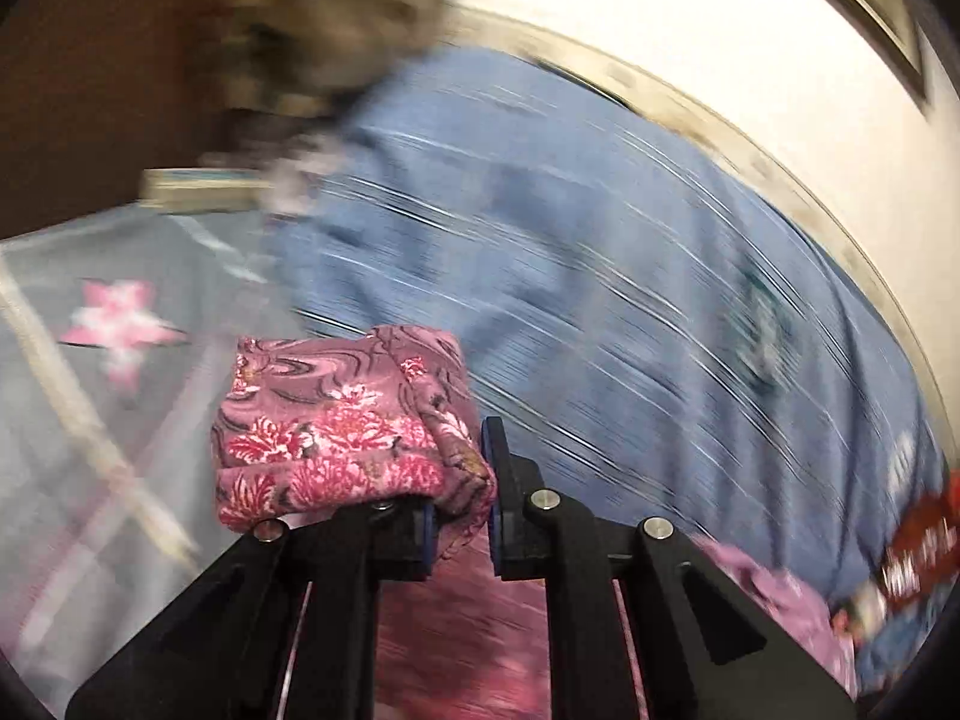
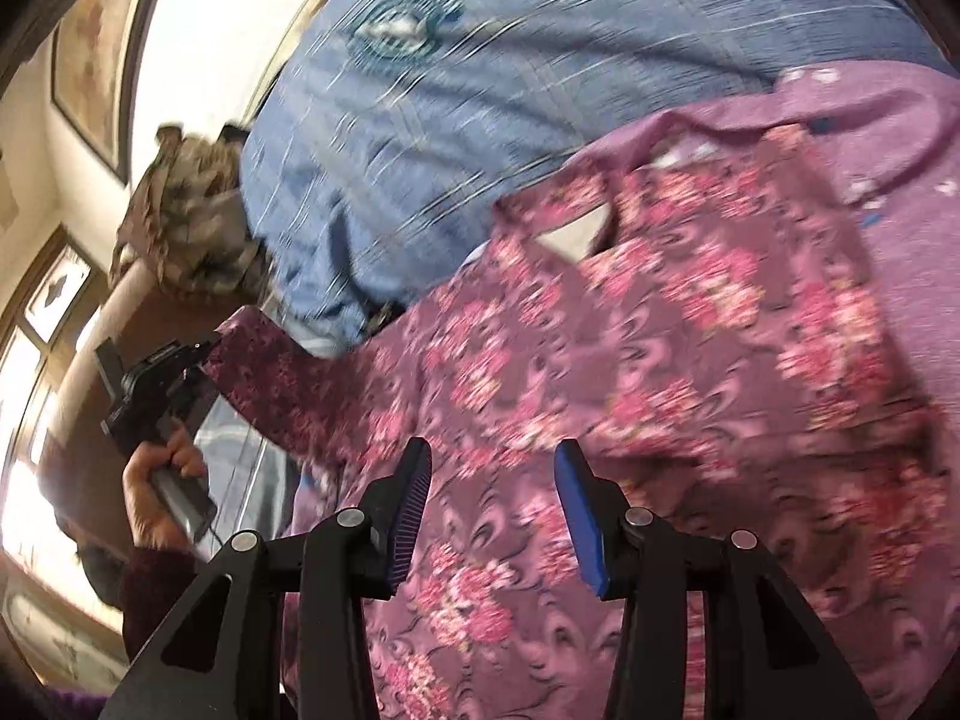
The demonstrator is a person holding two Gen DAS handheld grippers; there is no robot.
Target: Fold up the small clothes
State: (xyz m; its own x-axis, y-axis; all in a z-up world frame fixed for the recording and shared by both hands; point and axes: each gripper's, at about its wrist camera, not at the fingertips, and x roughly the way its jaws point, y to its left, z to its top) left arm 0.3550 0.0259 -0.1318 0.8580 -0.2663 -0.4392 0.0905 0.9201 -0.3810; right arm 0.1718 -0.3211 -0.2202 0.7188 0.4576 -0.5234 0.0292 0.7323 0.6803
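On left: left gripper (image 1: 459, 510) clamping sleeve end of floral garment (image 2: 630, 360), pulling it out leftward, away from body of cloth. Lying spread over blue bedspread (image 2: 450, 90), sleeve axis running left to right. On right: right gripper (image 2: 492, 516) hovering with jaws apart, empty, directly over garment's middle, nearer the bulk.

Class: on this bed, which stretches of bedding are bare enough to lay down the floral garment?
Free: blue striped bedspread beyond the floral garment; grey star-print sheet left of the left gripper. Crowded: camouflage bundle, and under the right gripper.
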